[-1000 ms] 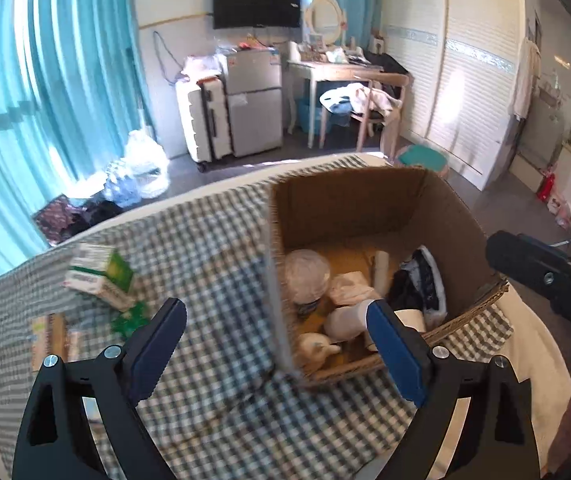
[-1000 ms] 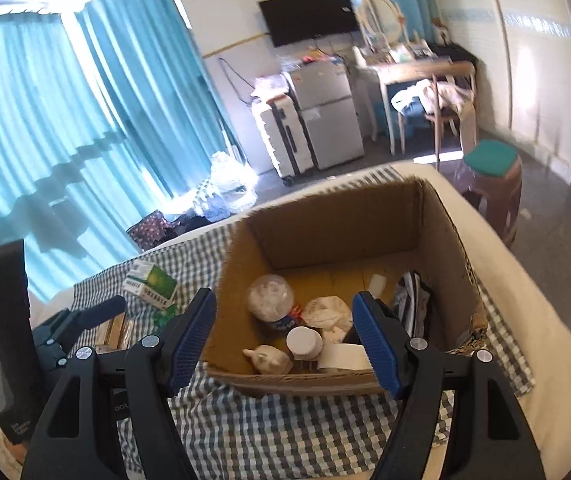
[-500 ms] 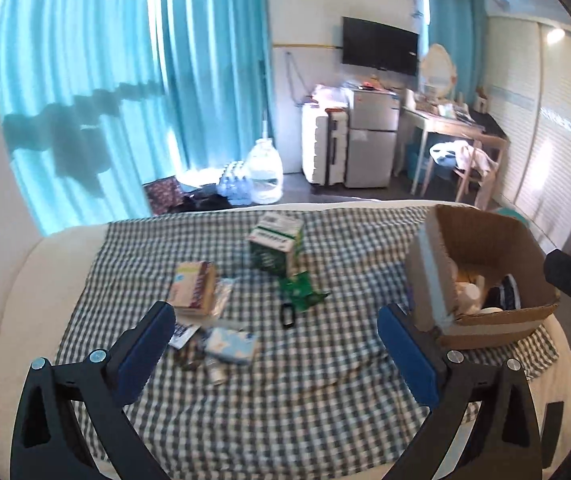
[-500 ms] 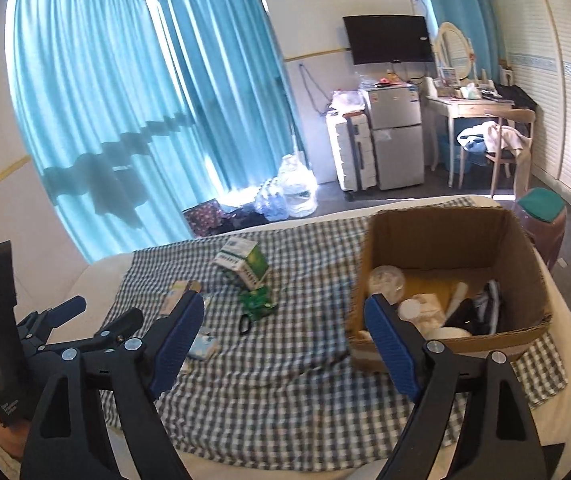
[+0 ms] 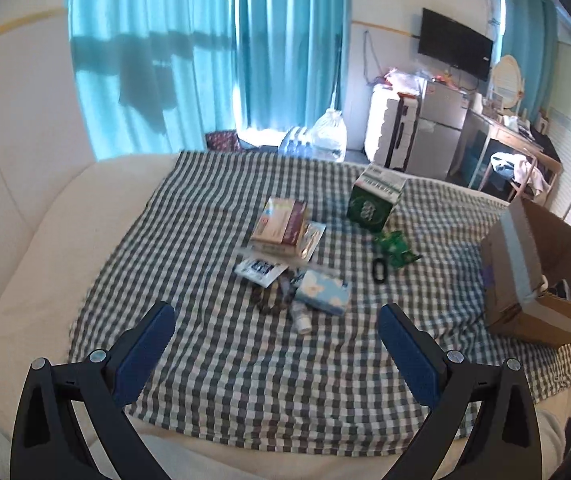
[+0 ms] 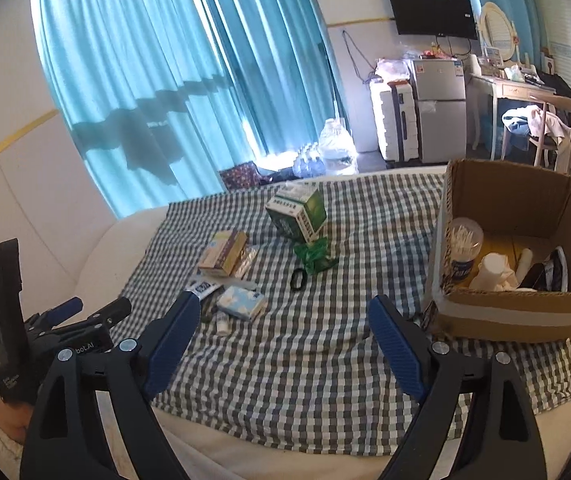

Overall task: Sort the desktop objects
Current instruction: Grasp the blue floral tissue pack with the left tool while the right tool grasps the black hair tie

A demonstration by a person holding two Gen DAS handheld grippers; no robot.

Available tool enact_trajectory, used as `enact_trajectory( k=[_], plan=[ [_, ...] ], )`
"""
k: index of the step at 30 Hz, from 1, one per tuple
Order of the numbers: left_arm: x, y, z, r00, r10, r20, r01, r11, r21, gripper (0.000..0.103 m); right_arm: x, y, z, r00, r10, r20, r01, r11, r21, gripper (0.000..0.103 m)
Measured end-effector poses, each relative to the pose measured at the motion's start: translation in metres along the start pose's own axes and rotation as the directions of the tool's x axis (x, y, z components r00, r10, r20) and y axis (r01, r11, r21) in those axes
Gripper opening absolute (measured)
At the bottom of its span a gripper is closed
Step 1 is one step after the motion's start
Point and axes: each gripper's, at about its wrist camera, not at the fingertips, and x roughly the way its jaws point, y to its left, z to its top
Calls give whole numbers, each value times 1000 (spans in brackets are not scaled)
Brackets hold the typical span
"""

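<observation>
Loose items lie on a checked cloth (image 5: 213,364): a green carton (image 5: 375,200), a tan box (image 5: 281,226), a blue flowered tissue pack (image 5: 323,292), a small white bottle (image 5: 300,318), a green wrapper (image 5: 395,246) and a black ring (image 5: 379,271). A cardboard box (image 6: 513,268) at the right holds a cotton swab jar (image 6: 463,246) and other things. My left gripper (image 5: 275,334) hangs open and empty in front of the pile. My right gripper (image 6: 283,326) is empty, its jaws still opening, between pile and box. The left gripper (image 6: 85,314) also shows at the right wrist view's left edge.
The cloth covers a cream bed or padded surface (image 5: 45,248). Beyond it are teal curtains (image 5: 205,52), water bottles (image 5: 325,138) on the floor, a suitcase (image 5: 389,136), a small fridge (image 6: 439,108), a desk with a chair (image 6: 541,128) and a wall television (image 6: 431,10).
Both grippers have pulled back and swung left from over the cardboard box, so the loose pile is now ahead. Both sets of jaws stand wider than before.
</observation>
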Motion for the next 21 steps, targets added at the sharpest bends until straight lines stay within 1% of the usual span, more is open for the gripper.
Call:
enact_trajectory(
  k=[6, 8, 11, 16, 21],
  plan=[
    [39, 6, -16, 997, -3, -75, 1, 1000, -30, 103, 31, -3, -13, 999, 6, -54, -5, 1000, 25, 86],
    [51, 4, -19, 995, -10, -96, 7, 999, -36, 103, 45, -7, -17, 997, -1, -82, 5, 999, 39, 86],
    [74, -4, -23, 991, -34, -128, 30, 999, -28, 103, 62, -14, -21, 993, -23, -114, 29, 998, 52, 86],
    [116, -24, -26, 985, -64, -162, 66, 998, 6, 103, 92, -27, -25, 986, -32, -167, 42, 997, 60, 86],
    [161, -44, -33, 967, -127, -219, 132, 991, 5, 103, 121, -37, -27, 976, -53, -210, 64, 997, 46, 86]
  ],
)
